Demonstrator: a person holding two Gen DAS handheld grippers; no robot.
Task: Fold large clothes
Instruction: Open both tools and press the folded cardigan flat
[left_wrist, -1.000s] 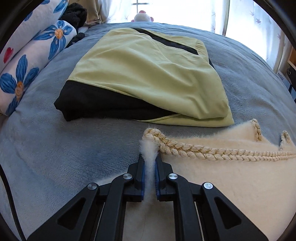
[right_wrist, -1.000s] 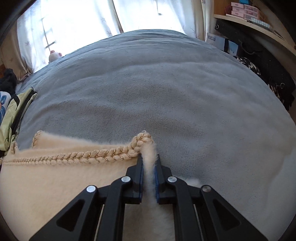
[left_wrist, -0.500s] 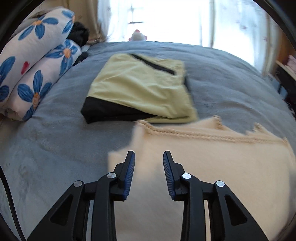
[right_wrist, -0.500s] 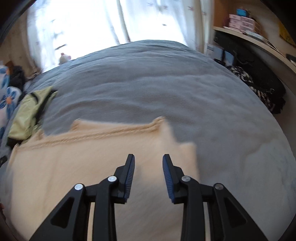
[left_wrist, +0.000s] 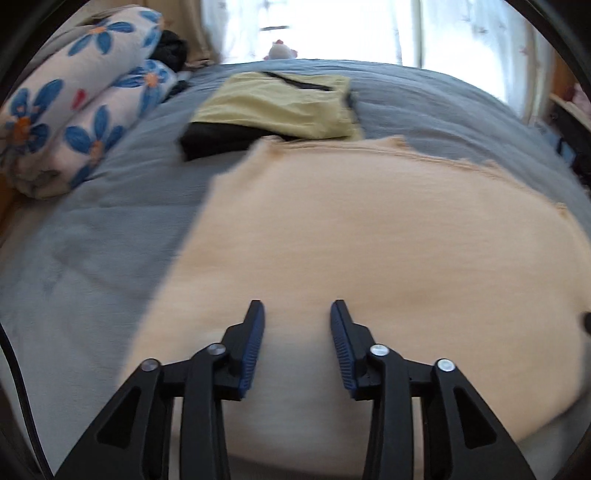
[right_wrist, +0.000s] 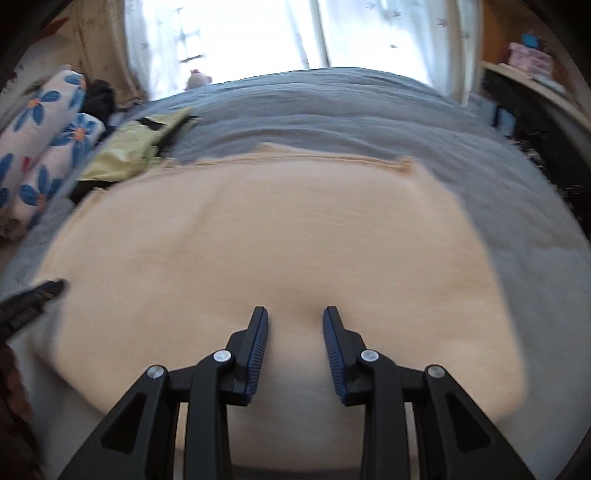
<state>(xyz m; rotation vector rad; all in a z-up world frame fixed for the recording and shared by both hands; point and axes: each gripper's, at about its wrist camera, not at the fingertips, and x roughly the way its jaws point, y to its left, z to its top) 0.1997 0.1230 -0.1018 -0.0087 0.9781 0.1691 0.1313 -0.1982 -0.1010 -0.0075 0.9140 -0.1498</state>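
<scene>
A large cream fleece garment (left_wrist: 369, 236) with a braided far edge lies spread flat on the grey bed (left_wrist: 92, 236); it also fills the right wrist view (right_wrist: 280, 236). My left gripper (left_wrist: 297, 314) is open and empty above the garment's near part. My right gripper (right_wrist: 295, 317) is open and empty above the same near part. The left gripper's tip shows at the left edge of the right wrist view (right_wrist: 33, 299).
A folded yellow-green and black garment (left_wrist: 280, 107) lies on the bed beyond the cream one, touching its far left corner. Blue-flowered pillows (left_wrist: 70, 110) lie at the left. A curtained window is behind the bed. Shelves (right_wrist: 535, 85) stand at the right.
Both grippers let go of the garment's braided corners, opened, and pulled back and up. The garment now lies flat on the bed.
</scene>
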